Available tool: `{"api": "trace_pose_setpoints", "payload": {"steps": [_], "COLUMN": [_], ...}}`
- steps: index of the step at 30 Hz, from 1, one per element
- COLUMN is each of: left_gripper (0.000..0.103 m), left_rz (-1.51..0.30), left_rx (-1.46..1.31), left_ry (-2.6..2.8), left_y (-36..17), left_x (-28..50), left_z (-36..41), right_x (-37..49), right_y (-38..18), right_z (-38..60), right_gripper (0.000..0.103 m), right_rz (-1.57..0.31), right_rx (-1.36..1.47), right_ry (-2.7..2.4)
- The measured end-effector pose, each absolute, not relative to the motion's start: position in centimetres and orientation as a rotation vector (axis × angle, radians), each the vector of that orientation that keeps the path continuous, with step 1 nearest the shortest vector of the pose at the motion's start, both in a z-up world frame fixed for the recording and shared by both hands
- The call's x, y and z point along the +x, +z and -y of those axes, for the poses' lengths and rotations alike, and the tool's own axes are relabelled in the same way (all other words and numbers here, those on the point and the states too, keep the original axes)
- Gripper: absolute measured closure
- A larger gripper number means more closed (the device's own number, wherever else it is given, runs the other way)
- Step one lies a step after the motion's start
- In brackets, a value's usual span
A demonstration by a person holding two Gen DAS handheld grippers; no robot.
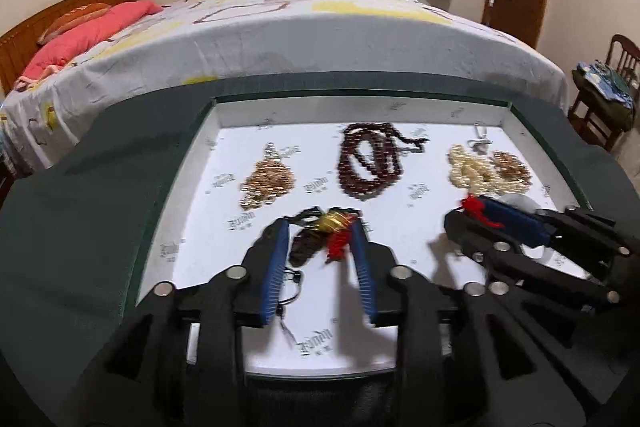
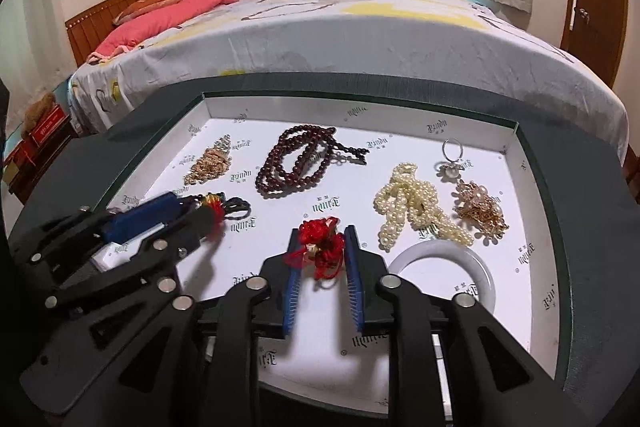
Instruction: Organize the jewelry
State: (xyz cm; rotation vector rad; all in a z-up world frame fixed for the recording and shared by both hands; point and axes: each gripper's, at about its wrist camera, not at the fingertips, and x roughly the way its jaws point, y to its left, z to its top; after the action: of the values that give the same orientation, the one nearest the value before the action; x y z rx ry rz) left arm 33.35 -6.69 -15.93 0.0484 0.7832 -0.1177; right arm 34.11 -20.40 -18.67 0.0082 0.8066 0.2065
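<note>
We have the right tongs [image 2: 322, 247] clamped on a red knotted tassel [image 2: 323, 251], held over the white tray [image 2: 516, 195]. Our left tongs [image 1: 320, 233] grip the dark cord ornament with gold and red wrapping [image 1: 334, 225], whose long axis runs toward us between the pads. The two pieces sit side by side, left tongs nearer the tray's left wall. Just right of the tassel lies the pale bangle [image 2: 486, 279], with the pearl strand [image 2: 412, 211] beyond; dark red beads [image 2: 298, 163] lie farther back, well apart.
</note>
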Motion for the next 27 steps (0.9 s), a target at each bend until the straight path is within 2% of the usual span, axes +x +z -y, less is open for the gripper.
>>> {"api": "trace_pose_setpoints", "payload": {"steps": [1, 3, 6, 12, 27], "left_gripper": [0.063, 0.055, 0.044, 0.031, 0.016], "left_rz": [-0.787, -0.787, -0.774, -0.751, -0.711], "left_rx": [0.040, 0.030, 0.033, 0.058, 0.074], "left_ry": [-0.115, -0.101, -0.080, -0.056, -0.049], "left_y": [-15.9, -15.9, -15.5, -14.1, -11.0], "left_x": [33.4, 33.2, 32.6, 30.3, 22.6], "left_z": [6.5, 6.1, 5.7, 5.5, 5.9], "right_x": [34.2, 34.0, 33.3, 31.2, 24.2], "right_y": [-18.7, -18.6, -18.2, -16.9, -14.9], "right_z": [20.5, 21.1, 21.8, 22.5, 24.4], "right_gripper": [0.072, 0.059, 0.047, 0.033, 0.027], "right_rz": [-0.807, -0.806, -0.791, -0.764, -0.756], "right_rx": [0.014, 0.037, 0.050, 0.047, 0.062], "right_ry": [0.201, 0.189, 0.172, 0.145, 0.102]}}
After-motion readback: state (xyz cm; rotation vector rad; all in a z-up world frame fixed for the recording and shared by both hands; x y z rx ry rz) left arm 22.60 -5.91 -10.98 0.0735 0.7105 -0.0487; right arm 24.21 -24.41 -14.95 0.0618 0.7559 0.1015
